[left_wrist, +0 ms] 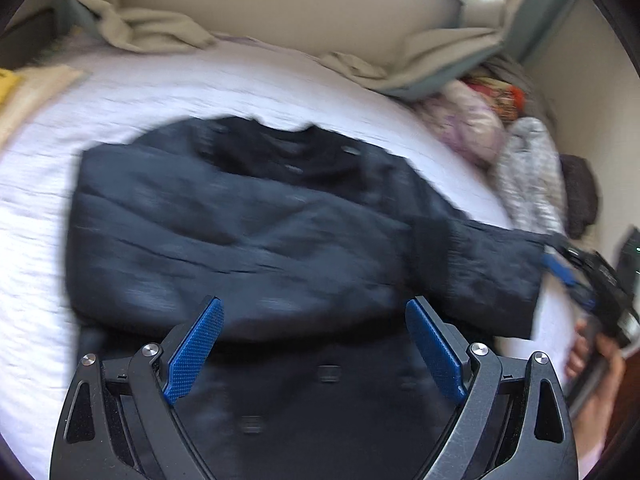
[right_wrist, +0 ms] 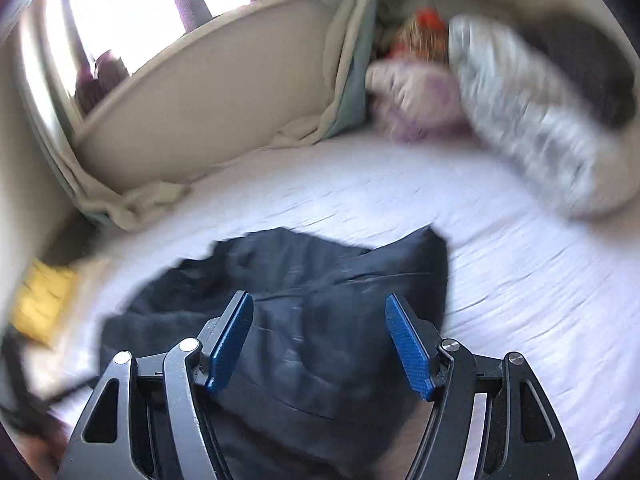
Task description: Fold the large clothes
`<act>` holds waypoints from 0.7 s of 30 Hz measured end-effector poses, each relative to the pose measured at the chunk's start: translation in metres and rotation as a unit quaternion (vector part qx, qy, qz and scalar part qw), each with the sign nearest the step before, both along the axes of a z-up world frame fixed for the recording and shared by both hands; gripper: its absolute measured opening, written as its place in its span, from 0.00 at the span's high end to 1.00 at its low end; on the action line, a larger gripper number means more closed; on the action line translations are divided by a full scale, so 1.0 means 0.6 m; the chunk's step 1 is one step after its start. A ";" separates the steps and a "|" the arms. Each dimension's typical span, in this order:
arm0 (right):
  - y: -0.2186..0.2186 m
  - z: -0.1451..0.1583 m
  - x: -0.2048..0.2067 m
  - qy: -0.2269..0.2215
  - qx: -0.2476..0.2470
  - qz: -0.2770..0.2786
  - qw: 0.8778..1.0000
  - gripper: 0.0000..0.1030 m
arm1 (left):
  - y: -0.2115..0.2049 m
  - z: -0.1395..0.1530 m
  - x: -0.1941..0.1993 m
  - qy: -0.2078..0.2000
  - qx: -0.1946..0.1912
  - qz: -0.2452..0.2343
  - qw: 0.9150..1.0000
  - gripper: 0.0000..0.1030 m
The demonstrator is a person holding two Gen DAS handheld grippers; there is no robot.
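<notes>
A large dark navy padded jacket [left_wrist: 248, 232] lies flat on a white bed [left_wrist: 36, 208], collar towards the far side, one sleeve [left_wrist: 492, 272] stretched out to the right. My left gripper [left_wrist: 314, 308] is open and empty, just above the jacket's near hem. My right gripper [left_wrist: 568, 276] shows at the right edge of the left wrist view, next to the sleeve cuff. In the right wrist view the right gripper [right_wrist: 320, 308] is open, with the dark sleeve [right_wrist: 328, 312] lying between and below its blue pads. Both views are blurred.
Beige bedding [left_wrist: 160, 28] is bunched along the wall at the back. Pillows and folded fabrics [left_wrist: 520, 168] pile up at the right end of the bed. A yellow item [right_wrist: 44, 300] lies at the left edge. A window [right_wrist: 132, 0] sits above the wall.
</notes>
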State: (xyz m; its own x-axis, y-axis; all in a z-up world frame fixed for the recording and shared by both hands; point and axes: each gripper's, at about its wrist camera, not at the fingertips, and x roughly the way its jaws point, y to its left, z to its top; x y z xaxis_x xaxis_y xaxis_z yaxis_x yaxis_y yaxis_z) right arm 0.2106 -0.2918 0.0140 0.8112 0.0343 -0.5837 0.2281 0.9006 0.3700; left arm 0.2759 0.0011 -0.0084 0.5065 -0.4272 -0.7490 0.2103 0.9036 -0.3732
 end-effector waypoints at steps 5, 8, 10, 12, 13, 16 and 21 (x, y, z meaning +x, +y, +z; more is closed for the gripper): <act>-0.033 0.008 0.004 -0.008 0.023 -0.021 0.999 0.34 | -0.078 -0.027 0.035 0.043 -0.057 -0.047 0.996 0.09; -0.054 0.017 -0.007 -0.020 0.044 -0.027 0.998 0.34 | -0.108 -0.056 0.068 0.088 -0.105 -0.044 0.990 0.11; -0.060 0.021 -0.012 -0.026 0.048 -0.032 0.998 0.34 | -0.124 -0.076 0.087 0.117 -0.137 -0.041 0.983 0.12; -0.064 0.023 -0.020 -0.031 0.053 -0.035 0.998 0.34 | -0.140 -0.095 0.100 0.142 -0.156 -0.038 0.977 0.19; -0.064 0.025 -0.021 -0.032 0.053 -0.034 0.998 0.34 | -0.146 -0.102 0.103 0.150 -0.160 -0.036 0.975 0.22; -0.064 0.024 -0.024 -0.030 0.052 -0.030 0.998 0.33 | -0.156 -0.112 0.111 0.163 -0.170 -0.034 0.971 0.40; -0.061 0.016 -0.021 -0.020 0.054 -0.024 0.998 0.33 | -0.162 -0.113 0.114 0.157 -0.169 -0.024 0.973 0.68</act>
